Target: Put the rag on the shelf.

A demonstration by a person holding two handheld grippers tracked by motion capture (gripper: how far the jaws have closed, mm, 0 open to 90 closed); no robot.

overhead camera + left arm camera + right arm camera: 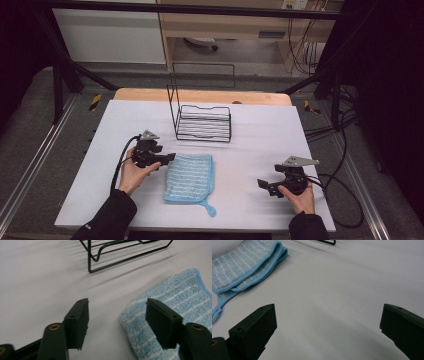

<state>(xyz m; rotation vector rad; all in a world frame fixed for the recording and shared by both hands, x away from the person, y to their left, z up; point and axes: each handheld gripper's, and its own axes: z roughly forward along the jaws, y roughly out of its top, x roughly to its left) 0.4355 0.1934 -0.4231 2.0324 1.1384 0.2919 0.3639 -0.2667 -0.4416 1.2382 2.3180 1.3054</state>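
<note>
Your left gripper (170,158), jaws apart and gripping nothing, has the folded blue striped terry cloth (190,177) just ahead at its right jaw; it looks soft and limp, so pinch the near folded corner.

Your sleeves are black, both grippers (170,158) (262,184) black too, brass screws near the jaws, grey triangular plate on top, black cables trailing behind.
</note>
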